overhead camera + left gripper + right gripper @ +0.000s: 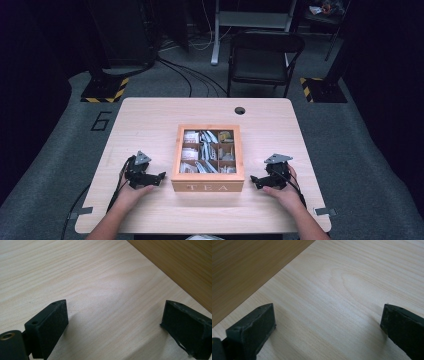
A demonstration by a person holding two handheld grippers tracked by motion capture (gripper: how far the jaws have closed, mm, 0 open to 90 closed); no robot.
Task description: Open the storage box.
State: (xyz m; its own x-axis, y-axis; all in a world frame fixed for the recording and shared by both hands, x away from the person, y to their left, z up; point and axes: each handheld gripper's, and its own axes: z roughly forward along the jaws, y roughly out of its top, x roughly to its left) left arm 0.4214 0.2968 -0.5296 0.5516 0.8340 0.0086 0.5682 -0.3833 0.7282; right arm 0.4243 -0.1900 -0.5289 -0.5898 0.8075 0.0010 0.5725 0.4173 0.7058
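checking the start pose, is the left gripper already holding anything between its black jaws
No: in the left gripper view the left gripper stands wide open over the bare pale wooden table, beside the brown wooden tea box.

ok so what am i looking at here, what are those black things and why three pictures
A person sits at a wooden table, each hand holding a black two-jaw tool. The high view looks down from above: the left gripper and right gripper rest either side of a wooden tea box, whose glass lid shows sachets in compartments. The other two pictures come from cameras riding on each tool, looking along its jaws at the tabletop and the box's side. Both sets of jaws stand open; nothing is held.
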